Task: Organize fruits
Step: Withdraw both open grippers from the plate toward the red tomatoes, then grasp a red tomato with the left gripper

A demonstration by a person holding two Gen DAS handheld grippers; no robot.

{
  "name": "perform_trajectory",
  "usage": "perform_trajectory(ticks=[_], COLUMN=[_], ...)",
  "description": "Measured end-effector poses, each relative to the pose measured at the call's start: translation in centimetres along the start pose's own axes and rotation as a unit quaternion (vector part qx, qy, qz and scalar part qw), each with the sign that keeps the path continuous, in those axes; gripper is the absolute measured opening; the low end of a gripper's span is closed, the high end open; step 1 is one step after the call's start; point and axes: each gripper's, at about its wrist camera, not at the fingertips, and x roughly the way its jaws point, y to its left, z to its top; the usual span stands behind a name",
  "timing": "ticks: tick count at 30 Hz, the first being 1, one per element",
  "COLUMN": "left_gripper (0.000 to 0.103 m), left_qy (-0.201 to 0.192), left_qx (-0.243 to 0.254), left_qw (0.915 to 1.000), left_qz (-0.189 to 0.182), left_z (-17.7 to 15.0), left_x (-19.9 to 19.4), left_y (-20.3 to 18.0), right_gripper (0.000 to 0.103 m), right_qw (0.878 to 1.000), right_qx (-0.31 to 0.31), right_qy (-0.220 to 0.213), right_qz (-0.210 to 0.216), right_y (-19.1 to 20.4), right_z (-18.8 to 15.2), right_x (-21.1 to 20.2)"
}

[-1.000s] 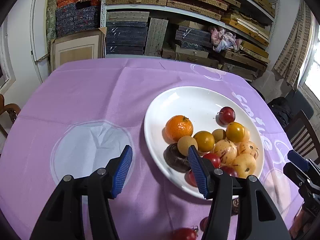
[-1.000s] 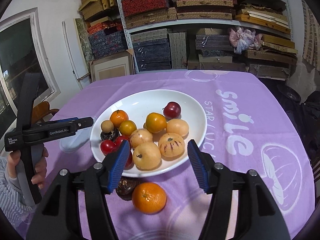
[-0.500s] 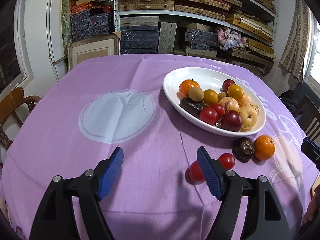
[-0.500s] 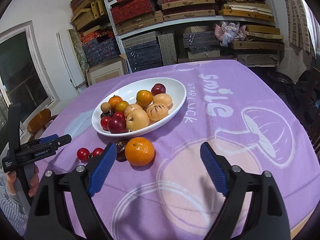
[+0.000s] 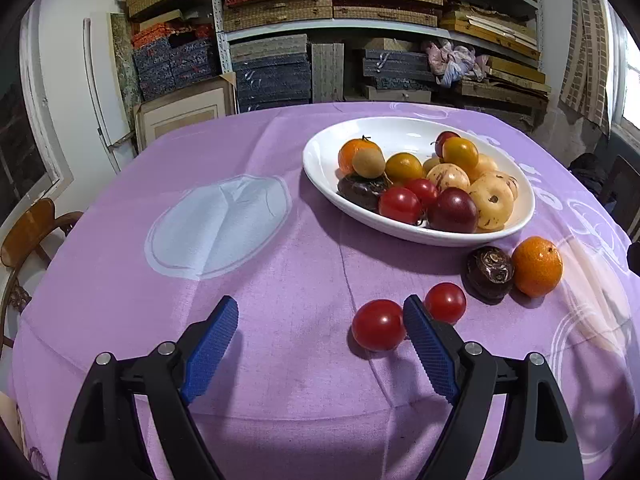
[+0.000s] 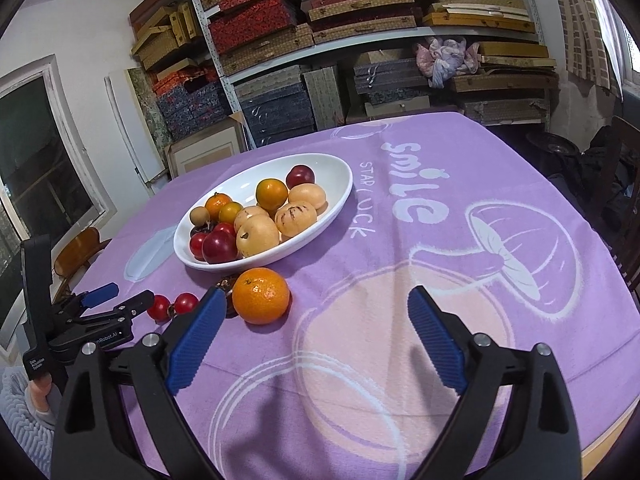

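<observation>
Fruits fill the white plate point(image 5: 520, 216); four lie loose on the cloth. Both grippers gape empty; the left gripper point(image 5: 320, 344) probably next needs the nearest red tomato point(image 5: 378, 325).

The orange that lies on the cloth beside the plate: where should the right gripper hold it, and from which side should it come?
Grip the orange across its widest middle, coming from the near, open side with the right gripper, whose jaws are open. It is round, so a hold higher or lower would likely slip. The dark brown fruit touches its left side, so that finger should probably slide in carefully; the white plate blocks the far side.
</observation>
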Motion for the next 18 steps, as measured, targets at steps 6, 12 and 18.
perform_trajectory(ticks=[6, 12, 18], left_gripper=[0.085, 0.085, 0.080], left_qy=[0.020, 0.031, 0.032], left_qx=[-0.014, -0.029, -0.020], left_qw=[0.9995, 0.9985, 0.9991], left_qz=[-0.020, -0.034, -0.020], left_z=[0.0, -0.2, -0.2], left_x=[1.0, 1.5, 1.5], left_y=[0.2, 0.3, -0.1], right_gripper=[0.090, 0.090, 0.090], right_qw=[1.000, 1.000, 1.000], right_qx=[-0.004, -0.005, -0.008], right_qy=[0.005, 0.007, 0.011], right_qz=[-0.001, 0.000, 0.001], right_y=[0.3, 0.4, 0.6], right_z=[-0.2, -0.2, -0.3], right_x=[0.2, 0.3, 0.6])
